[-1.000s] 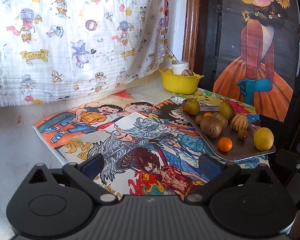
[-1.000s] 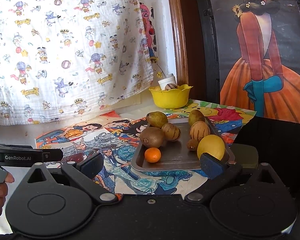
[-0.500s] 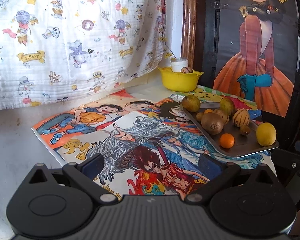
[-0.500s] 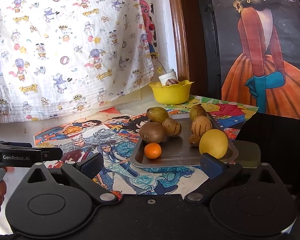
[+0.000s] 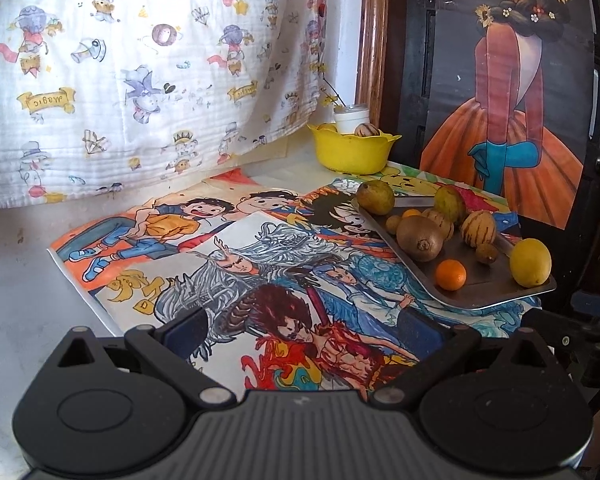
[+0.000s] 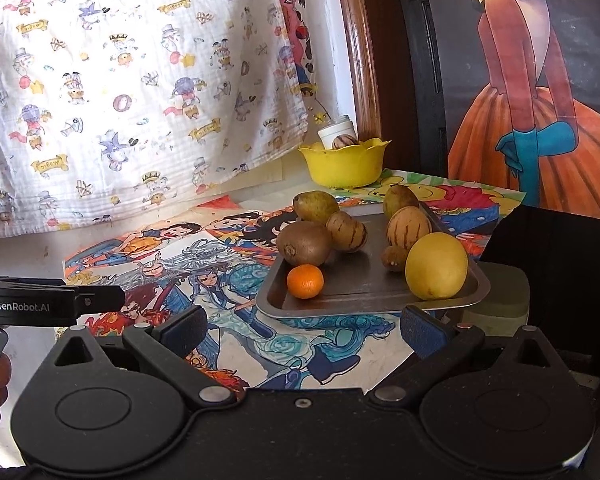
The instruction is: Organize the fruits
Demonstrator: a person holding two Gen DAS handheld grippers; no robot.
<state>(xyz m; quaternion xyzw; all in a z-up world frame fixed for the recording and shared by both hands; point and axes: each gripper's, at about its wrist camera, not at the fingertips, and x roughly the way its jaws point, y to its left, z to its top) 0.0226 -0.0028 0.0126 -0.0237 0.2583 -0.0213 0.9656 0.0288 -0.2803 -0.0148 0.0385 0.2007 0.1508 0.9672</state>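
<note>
Both your grippers, left gripper (image 5: pixel 302 326) and right gripper (image 6: pixel 302 322), gape empty; nudge the tray (image 6: pixel 364 300) and the lemon (image 6: pixel 436 266) may roll off its rim

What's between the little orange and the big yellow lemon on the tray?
Nothing: in the right wrist view, bare tray lies between the orange and the lemon.

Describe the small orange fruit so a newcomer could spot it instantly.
Find the metal tray lying on the colourful drawings. At its near left corner sits the small orange fruit, just in front of the brown kiwi. It is the tray's only bright orange piece.
</note>
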